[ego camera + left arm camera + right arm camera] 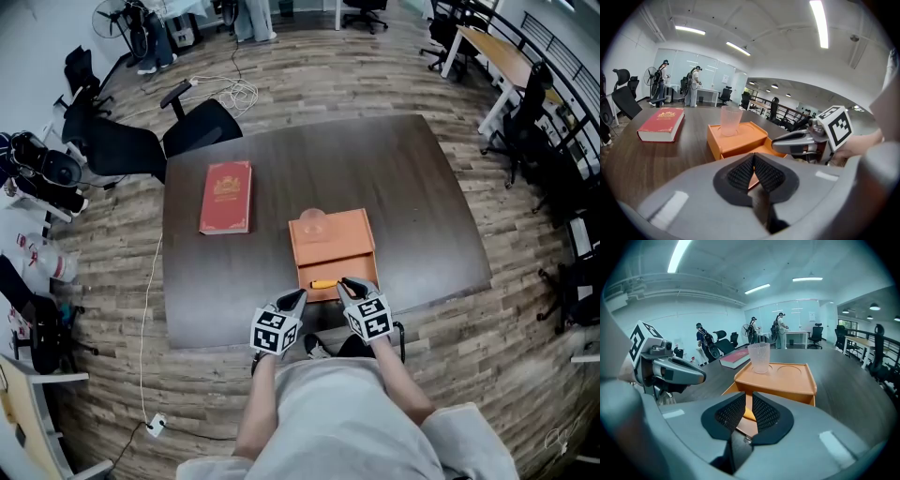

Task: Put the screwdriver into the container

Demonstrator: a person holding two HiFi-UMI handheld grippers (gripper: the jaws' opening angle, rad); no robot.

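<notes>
An orange container (342, 242) stands near the table's front edge with its drawer (328, 273) pulled toward me. The screwdriver (323, 283), yellow-handled, lies in that drawer. My right gripper (345, 281) hovers at the handle's right end. In the right gripper view its jaws (748, 395) stand a narrow gap apart, and a bit of the yellow handle (748, 414) shows through the gap below the pads, not pinched. My left gripper (301, 295) waits at the drawer's front left, pads (740, 171) meeting at the tips with nothing between them.
A clear plastic cup (313, 223) stands in one round recess on the container's top. A red book (226, 196) lies on the dark table (412, 187) to the left. Office chairs (192, 127) stand beyond the far edge. People stand far off across the room.
</notes>
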